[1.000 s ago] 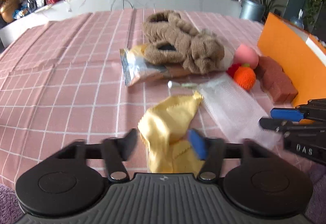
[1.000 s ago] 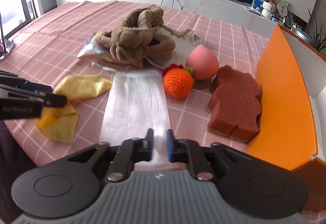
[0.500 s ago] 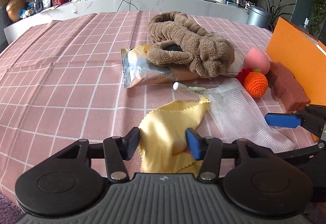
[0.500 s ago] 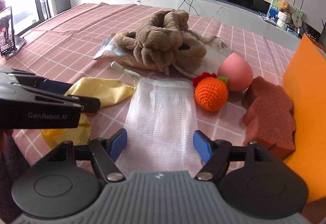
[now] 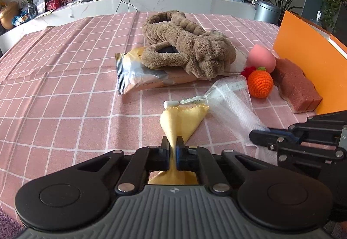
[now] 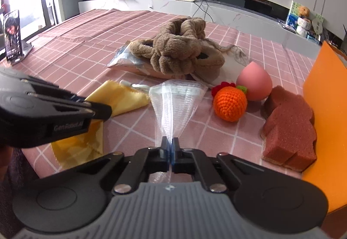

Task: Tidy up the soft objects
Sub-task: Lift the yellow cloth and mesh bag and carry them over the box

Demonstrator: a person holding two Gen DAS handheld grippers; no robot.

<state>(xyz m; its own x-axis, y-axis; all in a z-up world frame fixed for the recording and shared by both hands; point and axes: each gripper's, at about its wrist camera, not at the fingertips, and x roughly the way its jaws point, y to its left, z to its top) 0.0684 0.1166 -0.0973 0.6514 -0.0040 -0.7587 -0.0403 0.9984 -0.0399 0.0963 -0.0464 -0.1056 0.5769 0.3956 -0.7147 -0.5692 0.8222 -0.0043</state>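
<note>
My left gripper (image 5: 172, 143) is shut on the near edge of a yellow cloth (image 5: 183, 120), which stretches up from the pink checked tablecloth (image 5: 65, 91). My right gripper (image 6: 170, 144) is shut on the near end of a white mesh bag (image 6: 174, 104), pulled taut into a fan. The cloth also shows in the right wrist view (image 6: 121, 98), the mesh bag in the left wrist view (image 5: 229, 100). The left gripper's body shows in the right wrist view (image 6: 104, 112), the right gripper's in the left (image 5: 256, 135).
A brown plush headband (image 5: 186, 48) lies on a snack packet (image 5: 138, 76). A crocheted orange (image 6: 229, 103), a pink sponge egg (image 6: 253, 82) and a red-brown sponge (image 6: 290, 128) sit beside an orange box wall (image 6: 325, 108). A phone stand (image 6: 13, 37) is at far left.
Both grippers were open half a second ago over their fabrics. Now the left has closed on the yellow cloth and the right on the mesh bag, each lifting its end.
</note>
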